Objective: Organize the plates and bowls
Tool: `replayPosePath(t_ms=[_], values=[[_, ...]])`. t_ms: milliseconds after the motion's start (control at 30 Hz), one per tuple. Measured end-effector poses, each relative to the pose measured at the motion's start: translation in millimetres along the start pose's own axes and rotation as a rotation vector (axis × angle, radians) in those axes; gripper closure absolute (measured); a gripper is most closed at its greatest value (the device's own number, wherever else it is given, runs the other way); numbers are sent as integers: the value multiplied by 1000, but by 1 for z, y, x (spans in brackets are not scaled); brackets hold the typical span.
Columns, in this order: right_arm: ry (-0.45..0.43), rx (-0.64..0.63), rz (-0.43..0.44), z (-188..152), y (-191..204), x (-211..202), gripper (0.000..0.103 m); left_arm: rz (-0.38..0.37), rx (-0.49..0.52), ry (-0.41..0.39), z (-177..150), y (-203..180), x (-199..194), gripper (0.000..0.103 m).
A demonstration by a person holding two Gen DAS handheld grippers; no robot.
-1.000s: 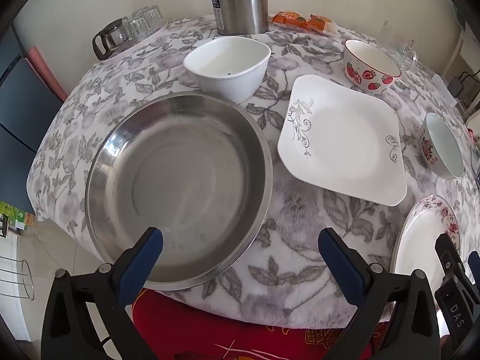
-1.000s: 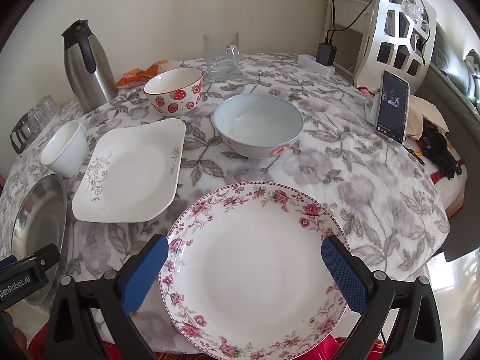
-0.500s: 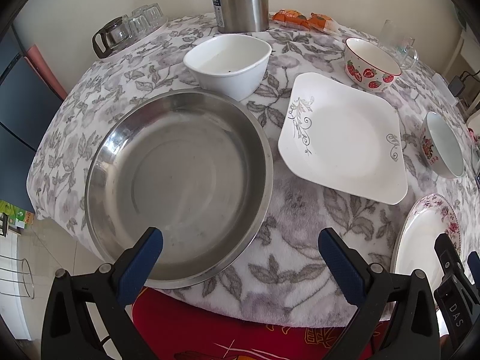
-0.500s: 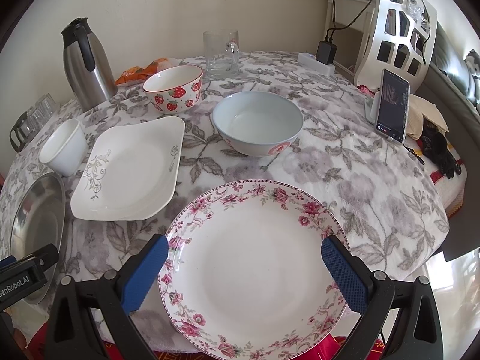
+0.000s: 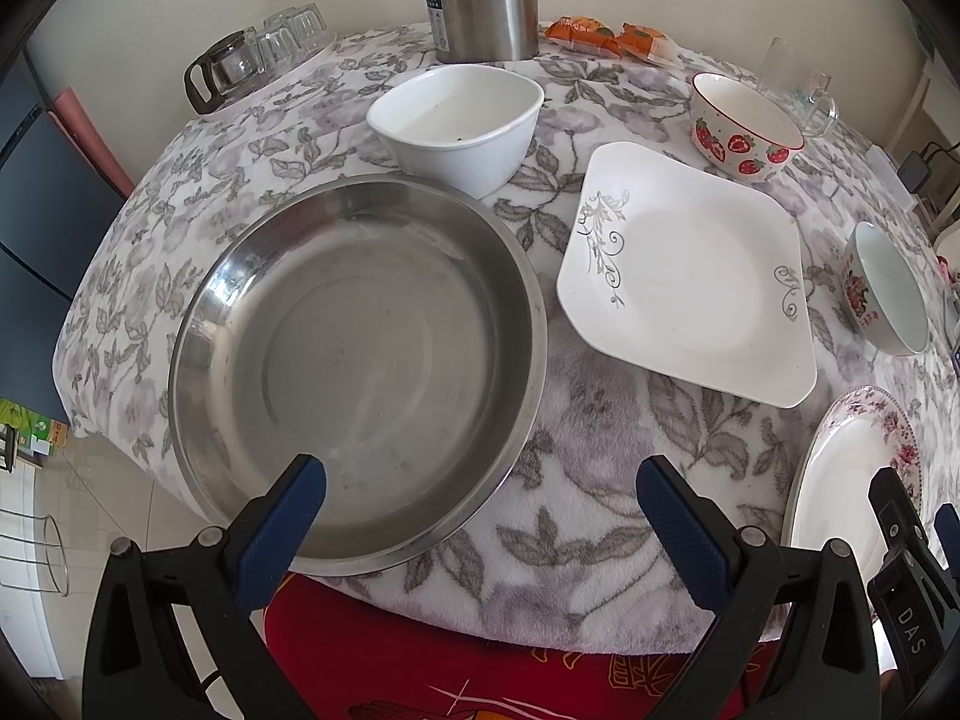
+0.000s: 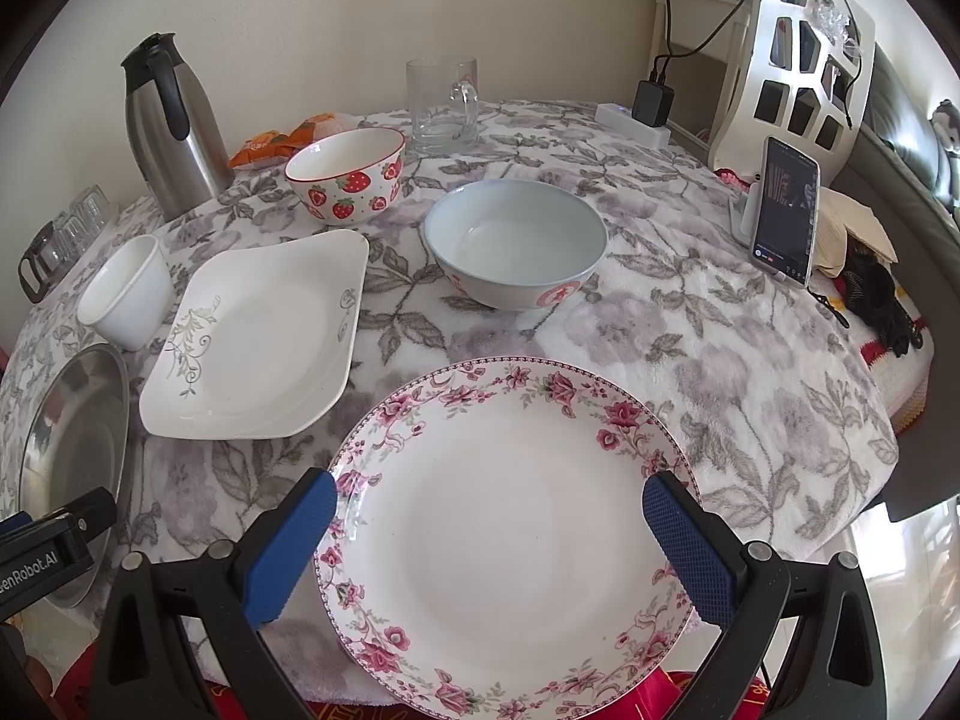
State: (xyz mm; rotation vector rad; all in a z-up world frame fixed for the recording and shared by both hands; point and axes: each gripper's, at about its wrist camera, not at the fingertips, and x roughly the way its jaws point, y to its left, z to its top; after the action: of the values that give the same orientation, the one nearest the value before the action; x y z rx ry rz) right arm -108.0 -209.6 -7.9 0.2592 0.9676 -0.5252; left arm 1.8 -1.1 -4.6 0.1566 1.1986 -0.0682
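A steel round pan (image 5: 360, 360) lies at the table's left front; it also shows in the right wrist view (image 6: 72, 450). A white square plate (image 5: 690, 276) (image 6: 258, 336) lies in the middle. A floral round plate (image 6: 504, 534) (image 5: 852, 468) lies at the front right. A white square bowl (image 5: 459, 120) (image 6: 126, 294), a strawberry bowl (image 5: 747, 123) (image 6: 345, 183) and a pale blue bowl (image 6: 516, 243) (image 5: 885, 291) stand behind. My left gripper (image 5: 480, 507) is open and empty above the pan's near rim. My right gripper (image 6: 489, 525) is open and empty over the floral plate.
A steel thermos (image 6: 171, 126), a glass mug (image 6: 441, 105), orange snack packets (image 5: 606, 39) and a tray of upturned glasses (image 5: 258, 57) stand at the back. A phone on a stand (image 6: 786, 210) and a power strip (image 6: 636, 117) are at the right. A floral cloth (image 6: 690, 312) covers the table.
Both views have shifted slightly; the dishes sit a little higher in the frames. No dish has moved and both grippers stay open.
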Motion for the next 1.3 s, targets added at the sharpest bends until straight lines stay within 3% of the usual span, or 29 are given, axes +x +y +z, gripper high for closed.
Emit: replayPosePath(t_ms=[1300], values=[[13, -25, 0, -2, 14, 0, 0, -7, -28, 33, 2, 12, 13, 0]])
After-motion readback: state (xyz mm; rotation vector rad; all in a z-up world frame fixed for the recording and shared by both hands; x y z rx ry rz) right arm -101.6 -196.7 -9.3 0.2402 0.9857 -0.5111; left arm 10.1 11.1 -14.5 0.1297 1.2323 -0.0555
